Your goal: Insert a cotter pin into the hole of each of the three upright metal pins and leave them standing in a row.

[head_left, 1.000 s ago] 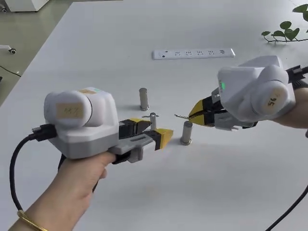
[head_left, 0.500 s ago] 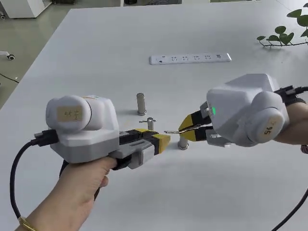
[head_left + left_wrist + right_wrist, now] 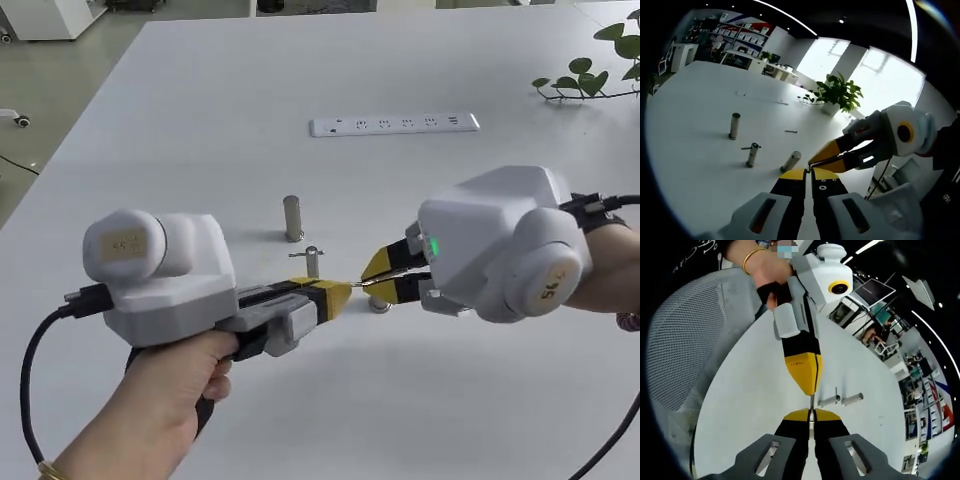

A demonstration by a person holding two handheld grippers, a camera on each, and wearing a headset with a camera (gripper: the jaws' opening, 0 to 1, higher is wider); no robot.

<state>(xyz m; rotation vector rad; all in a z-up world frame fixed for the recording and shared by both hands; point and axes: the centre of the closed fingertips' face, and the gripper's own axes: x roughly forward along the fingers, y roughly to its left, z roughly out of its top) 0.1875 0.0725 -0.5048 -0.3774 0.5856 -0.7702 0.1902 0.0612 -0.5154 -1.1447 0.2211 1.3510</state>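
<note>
Left tongs (image 3: pixel 340 293) and right tongs (image 3: pixel 376 279) pinch one cotter pin (image 3: pixel 811 403) near three metal pins (image 3: pixel 293 218).

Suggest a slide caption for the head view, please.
Left tongs and right tongs meet on one cotter pin, before three upright metal pins.

**A:** What lay on the white table (image 3: pixel 200 100) toward its far edge?

**B:** A white power strip (image 3: pixel 394 124), set parallel to that edge. Leafy plant sprigs (image 3: pixel 585 80) reached in over the far right corner.

**A:** And beyond the table?

**B:** Grey-green floor (image 3: pixel 40 90) off the left edge. In the right gripper view, a grey mesh chair (image 3: pixel 680 355) stood past the table's edge.
</note>
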